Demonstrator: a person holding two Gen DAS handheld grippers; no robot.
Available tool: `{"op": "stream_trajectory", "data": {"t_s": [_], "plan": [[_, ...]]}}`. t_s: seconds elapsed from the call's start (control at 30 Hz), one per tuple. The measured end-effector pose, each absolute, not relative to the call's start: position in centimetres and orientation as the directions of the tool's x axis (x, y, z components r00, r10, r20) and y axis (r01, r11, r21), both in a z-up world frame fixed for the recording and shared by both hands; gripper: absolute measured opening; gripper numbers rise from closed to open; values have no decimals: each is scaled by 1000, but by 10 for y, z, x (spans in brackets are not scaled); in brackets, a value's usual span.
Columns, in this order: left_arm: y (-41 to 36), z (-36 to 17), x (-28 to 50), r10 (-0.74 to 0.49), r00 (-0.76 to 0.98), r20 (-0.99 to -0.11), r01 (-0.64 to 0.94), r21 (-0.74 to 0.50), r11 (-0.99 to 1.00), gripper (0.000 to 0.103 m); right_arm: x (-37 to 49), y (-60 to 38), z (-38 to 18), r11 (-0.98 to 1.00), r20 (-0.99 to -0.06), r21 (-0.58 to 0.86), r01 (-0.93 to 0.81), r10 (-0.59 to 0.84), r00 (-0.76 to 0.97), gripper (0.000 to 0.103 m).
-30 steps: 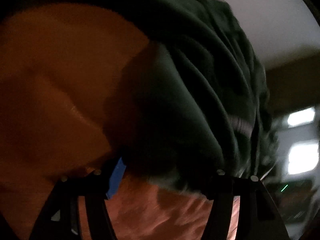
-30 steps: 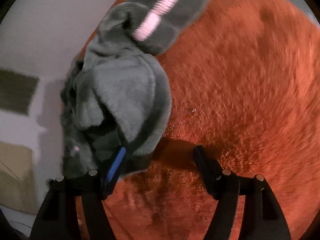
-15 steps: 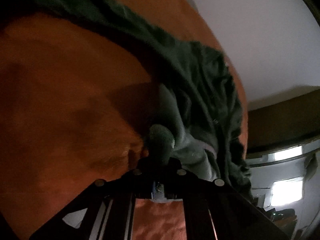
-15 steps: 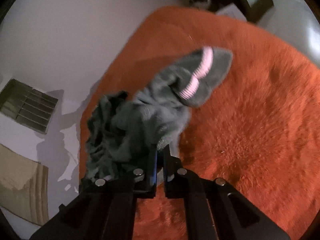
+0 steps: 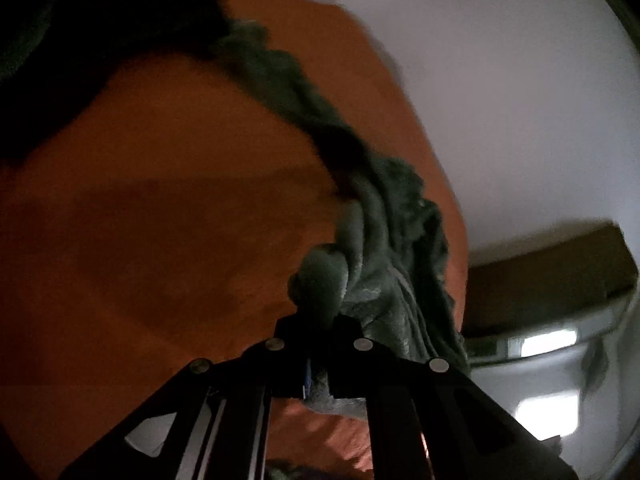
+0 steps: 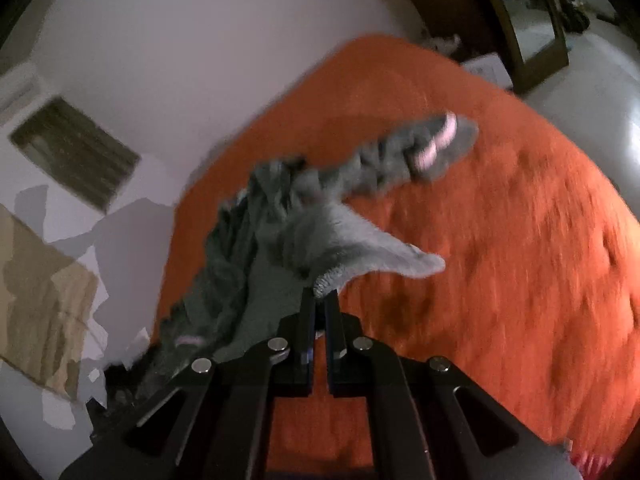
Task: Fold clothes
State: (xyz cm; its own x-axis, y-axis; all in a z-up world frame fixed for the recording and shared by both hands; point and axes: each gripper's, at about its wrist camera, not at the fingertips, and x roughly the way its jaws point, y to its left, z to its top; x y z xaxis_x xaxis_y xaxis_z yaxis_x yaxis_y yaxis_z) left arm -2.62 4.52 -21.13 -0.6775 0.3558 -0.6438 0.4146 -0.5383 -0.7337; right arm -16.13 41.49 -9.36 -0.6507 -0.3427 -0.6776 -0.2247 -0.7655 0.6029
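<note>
Home bedroom, orange fleece blanket on bed, framed mirror, white tiled floor

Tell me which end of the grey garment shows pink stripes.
The far cuff, stretched across the orange blanket, not the plain corner pinched in the right claw.

Both grippers, left gripper and right gripper, have snapped closed on the grey garment and lifted it off the orange blanket.

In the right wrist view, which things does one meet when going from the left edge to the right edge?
Brown cardboard on the floor → dark floor vent → grey fleece garment, pinched in the right gripper → its pink-striped cuff → orange blanket.
</note>
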Motion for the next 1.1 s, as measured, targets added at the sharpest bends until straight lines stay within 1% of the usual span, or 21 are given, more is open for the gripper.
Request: {"op": "stream_trajectory", "data": {"t_s": [0.1,0.2,0.27,0.33,0.37,0.4,0.43,0.47,0.53,0.57,0.6,0.67,0.7,0.73,0.8,0.93,0.97,1.0,1.03,1.07,1.1], "plan": [[29,-249,2,360,-650,-669,460,-724,-513,6,-142,392,-121,-757,-729,603,-253,-393,-560,3],[27,-292,6,418,-567,-710,484,-698,-528,10,-138,374,-155,-784,-773,572,-240,-419,-476,3],[25,-304,14,423,-543,-726,501,-684,-530,12,-138,367,-180,-779,-790,577,-244,-459,-406,7],[21,-295,24,406,-556,-726,480,-679,-556,15,-137,370,-196,-740,-783,613,-276,-520,-342,7],[22,-285,26,393,-556,-732,455,-664,-594,17,-136,372,-204,-717,-774,631,-296,-553,-311,9],[23,-275,28,380,-557,-739,427,-647,-632,18,-134,377,-205,-706,-768,639,-304,-563,-306,14],[26,-262,29,368,-559,-743,385,-625,-679,18,-132,383,-203,-702,-764,643,-306,-564,-313,30],[29,-250,31,355,-560,-748,342,-599,-724,22,-130,389,-201,-697,-761,648,-308,-565,-319,51],[40,-234,30,303,-552,-777,269,-510,-817,34,-124,404,-194,-685,-750,657,-313,-552,-365,69],[46,-228,29,272,-549,-790,233,-458,-858,46,-122,410,-192,-677,-742,665,-315,-551,-382,69],[53,-222,27,240,-547,-802,197,-402,-894,54,-123,417,-193,-668,-735,673,-317,-554,-392,69],[65,-218,20,174,-542,-822,142,-294,-945,56,-127,429,-200,-655,-729,679,-332,-550,-407,69],[69,-221,15,155,-531,-833,134,-263,-956,56,-130,434,-206,-652,-733,675,-346,-540,-413,69],[72,-223,10,159,-519,-840,125,-258,-958,56,-134,436,-216,-632,-727,684,-365,-547,-415,69],[78,-231,-2,221,-502,-836,97,-309,-946,56,-144,439,-240,-576,-705,709,-406,-574,-417,69],[111,-246,-30,269,-444,-855,39,-318,-947,56,-155,428,-295,-308,-550,806,-505,-704,-449,69],[120,-250,-37,272,-429,-861,26,-313,-949,56,-155,426,-303,-234,-504,824,-517,-718,-479,66],[125,-256,-42,242,-421,-874,29,-280,-960,55,-155,423,-309,-167,-464,835,-524,-724,-510,61],[131,-262,-48,211,-412,-886,32,-246,-969,51,-156,419,-313,-126,-440,842,-525,-725,-531,43],[137,-269,-53,180,-404,-897,34,-212,-977,35,-159,417,-310,-139,-451,843,-520,-710,-541,18],[143,-275,-59,149,-395,-907,36,-177,-984,14,-161,416,-305,-170,-474,841,-513,-689,-548,12]]}}
